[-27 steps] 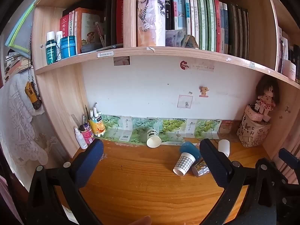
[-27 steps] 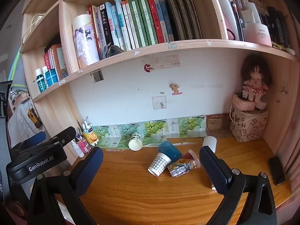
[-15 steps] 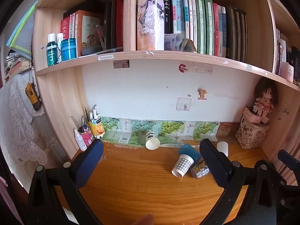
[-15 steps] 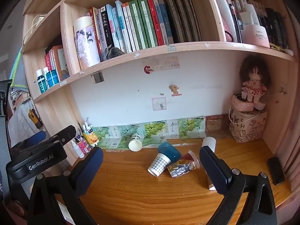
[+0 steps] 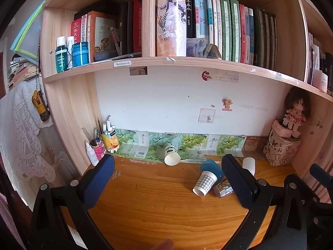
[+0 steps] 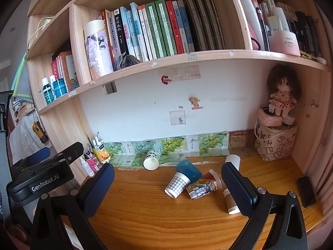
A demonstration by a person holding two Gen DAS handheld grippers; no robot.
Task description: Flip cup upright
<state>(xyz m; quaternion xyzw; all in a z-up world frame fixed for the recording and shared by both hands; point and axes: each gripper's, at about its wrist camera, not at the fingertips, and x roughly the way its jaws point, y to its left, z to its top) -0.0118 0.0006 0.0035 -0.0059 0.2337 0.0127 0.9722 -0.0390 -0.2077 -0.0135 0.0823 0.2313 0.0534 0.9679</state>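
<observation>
Several paper cups lie tipped over on the wooden desk (image 6: 156, 218). A checked cup (image 6: 177, 184) (image 5: 205, 183) lies on its side against a blue cup (image 6: 188, 169) (image 5: 211, 167). A printed cup (image 6: 200, 187) (image 5: 223, 187) and a red-patterned cup (image 6: 213, 178) lie beside them. A white cup (image 6: 151, 160) (image 5: 171, 155) lies by the back wall, another white cup (image 6: 233, 160) (image 5: 248, 164) at the right, a brown cup (image 6: 230, 203) behind my right finger. My left gripper (image 5: 168, 182) and right gripper (image 6: 167, 187) are both open, empty, held short of the cups.
A pen holder and small bottles (image 5: 100, 143) stand at the back left. A printed bag with a doll (image 6: 274, 137) stands in the back right corner. A black phone (image 6: 306, 191) lies at the desk's right edge. A bookshelf (image 6: 166, 60) hangs overhead.
Both wrist views have risen slightly, so the cups sit a little lower and farther in frame. The cups have not moved and both grippers stay open.
</observation>
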